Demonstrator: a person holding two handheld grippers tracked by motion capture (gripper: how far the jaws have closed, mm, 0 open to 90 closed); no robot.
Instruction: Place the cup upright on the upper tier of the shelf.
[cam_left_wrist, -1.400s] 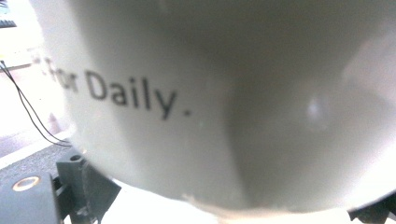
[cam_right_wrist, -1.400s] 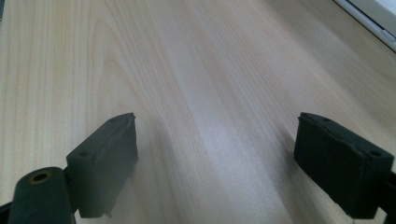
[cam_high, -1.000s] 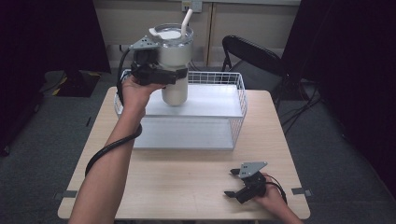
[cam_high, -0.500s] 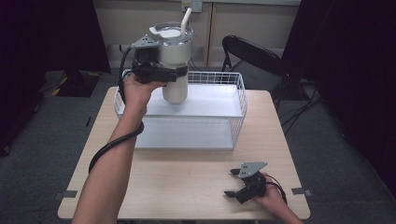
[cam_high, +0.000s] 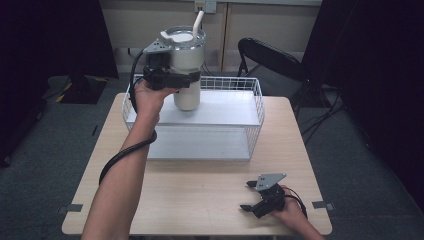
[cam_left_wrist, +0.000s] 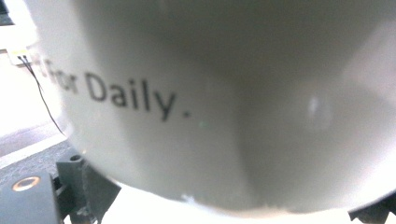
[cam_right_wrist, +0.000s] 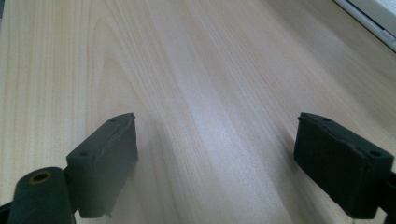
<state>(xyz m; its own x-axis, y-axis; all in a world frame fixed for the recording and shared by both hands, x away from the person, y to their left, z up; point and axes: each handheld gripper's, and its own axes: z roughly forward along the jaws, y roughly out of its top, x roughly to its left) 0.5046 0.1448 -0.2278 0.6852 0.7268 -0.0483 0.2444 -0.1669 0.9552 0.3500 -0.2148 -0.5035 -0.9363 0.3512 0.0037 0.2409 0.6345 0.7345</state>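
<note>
While the tumbler hangs above the basket, this is how it looks from where I stand:

Left gripper (cam_high: 186, 80): clamped on the white tumbler (cam_high: 188, 65), jaws around its body below the lid, the hand behind it.
Tumbler: held upright in front of the left gripper, straw (cam_high: 198, 22) sticking up past the lid; its base is just above or barely touching the white shelf inside the wire basket (cam_high: 257, 100), and I cannot tell which.
Left gripper view: the tumbler wall (cam_left_wrist: 210, 93) presses right up to the camera, printed lettering legible, so the grip looks deep and secure.
Right gripper (cam_high: 250, 196): resting low on the table (cam_high: 200, 200), well apart from the basket, jaws spread wide with nothing between them.
Right gripper view: bare wood between the two pads (cam_right_wrist: 105, 163).
Step in hand: my guess is placing the tumbler into, or lifting it out of, the basket.
Doing it well: keep the tumbler vertical, move straight up or down, and clear the basket rim nearest the gripper before any sideways travel.
Risk: a tilt could spill contents or catch the base on the wire.
</note>
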